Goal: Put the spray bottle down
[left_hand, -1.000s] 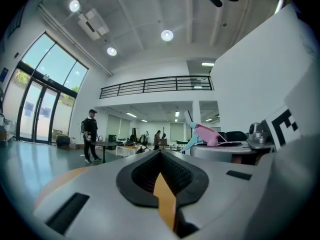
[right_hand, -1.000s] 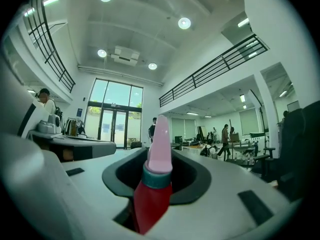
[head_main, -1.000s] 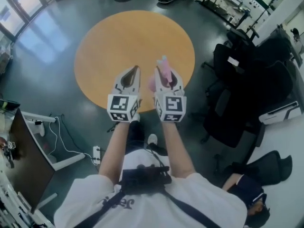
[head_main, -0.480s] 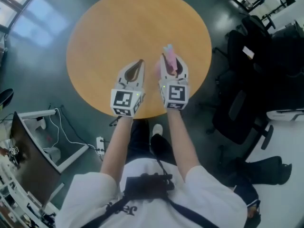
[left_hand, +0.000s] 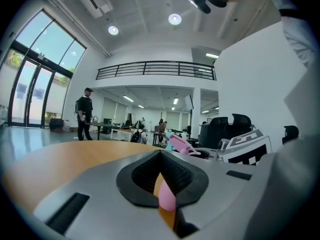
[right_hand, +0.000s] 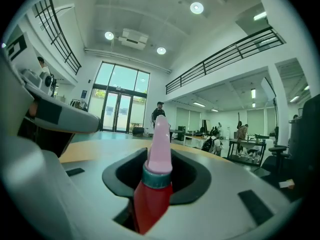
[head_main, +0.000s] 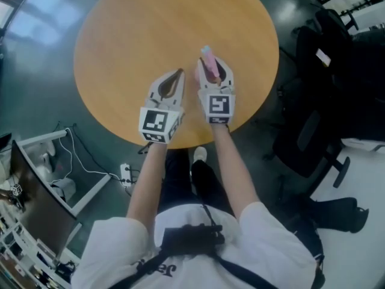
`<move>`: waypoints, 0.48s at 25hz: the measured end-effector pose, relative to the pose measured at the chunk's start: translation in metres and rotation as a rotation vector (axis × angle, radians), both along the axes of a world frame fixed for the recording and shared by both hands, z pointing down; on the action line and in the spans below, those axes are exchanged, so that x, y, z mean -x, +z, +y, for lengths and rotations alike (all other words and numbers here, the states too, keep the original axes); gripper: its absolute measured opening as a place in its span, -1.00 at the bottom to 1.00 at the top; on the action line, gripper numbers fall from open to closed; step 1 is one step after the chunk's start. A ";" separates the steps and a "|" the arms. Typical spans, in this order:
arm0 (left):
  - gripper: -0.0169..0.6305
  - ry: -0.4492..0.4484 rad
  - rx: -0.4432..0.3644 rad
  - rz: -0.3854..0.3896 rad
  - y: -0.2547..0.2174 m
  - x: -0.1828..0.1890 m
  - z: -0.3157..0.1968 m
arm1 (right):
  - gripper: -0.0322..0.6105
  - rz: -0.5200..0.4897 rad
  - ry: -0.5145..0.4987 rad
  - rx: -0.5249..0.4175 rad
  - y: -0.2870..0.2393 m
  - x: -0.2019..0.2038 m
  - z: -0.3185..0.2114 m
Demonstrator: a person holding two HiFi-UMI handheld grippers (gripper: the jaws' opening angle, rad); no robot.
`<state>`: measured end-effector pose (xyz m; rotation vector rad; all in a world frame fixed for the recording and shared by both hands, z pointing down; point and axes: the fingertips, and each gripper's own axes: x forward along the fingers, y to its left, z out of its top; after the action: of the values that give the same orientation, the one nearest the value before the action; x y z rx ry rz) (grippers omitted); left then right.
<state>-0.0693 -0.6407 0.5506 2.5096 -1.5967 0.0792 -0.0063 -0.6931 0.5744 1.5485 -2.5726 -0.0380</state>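
Note:
My right gripper (head_main: 212,62) is shut on the spray bottle (head_main: 210,67), which has a pink head, a teal collar and a red body. Its nozzle sticks out past the jaw tips, above the near right part of the round orange table (head_main: 150,29). In the right gripper view the bottle (right_hand: 159,149) stands between the jaws of that gripper (right_hand: 159,159). My left gripper (head_main: 179,73) hovers just to its left, jaws together, gripping nothing I can make out. From the left gripper (left_hand: 160,154) the bottle (left_hand: 181,145) shows to the right; a pink sliver shows in the jaw slit.
Black office chairs (head_main: 337,89) crowd the floor right of the table. A dark monitor and desk (head_main: 36,185) stand at lower left, with cables and a power strip (head_main: 125,174) on the floor. A person (left_hand: 83,113) stands far off by tall windows.
Both grippers have moved forward from the table's near edge to over its top and sunk lower. The right one still grips the bottle.

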 end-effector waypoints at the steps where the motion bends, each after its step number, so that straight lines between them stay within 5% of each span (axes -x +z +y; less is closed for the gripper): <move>1: -0.91 0.006 0.007 0.002 0.003 -0.001 0.001 | -0.47 0.001 0.002 0.011 0.006 0.000 -0.001; 9: -0.91 0.015 0.027 -0.007 0.012 -0.012 0.011 | -0.44 -0.038 -0.031 0.010 0.025 -0.002 -0.001; 12: -0.91 0.000 0.032 -0.019 0.008 -0.012 0.020 | 0.08 -0.137 -0.088 0.021 0.017 -0.006 0.003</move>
<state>-0.0572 -0.6208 0.5590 2.4918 -1.5903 0.1276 0.0000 -0.6896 0.5913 1.4784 -2.7359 0.0888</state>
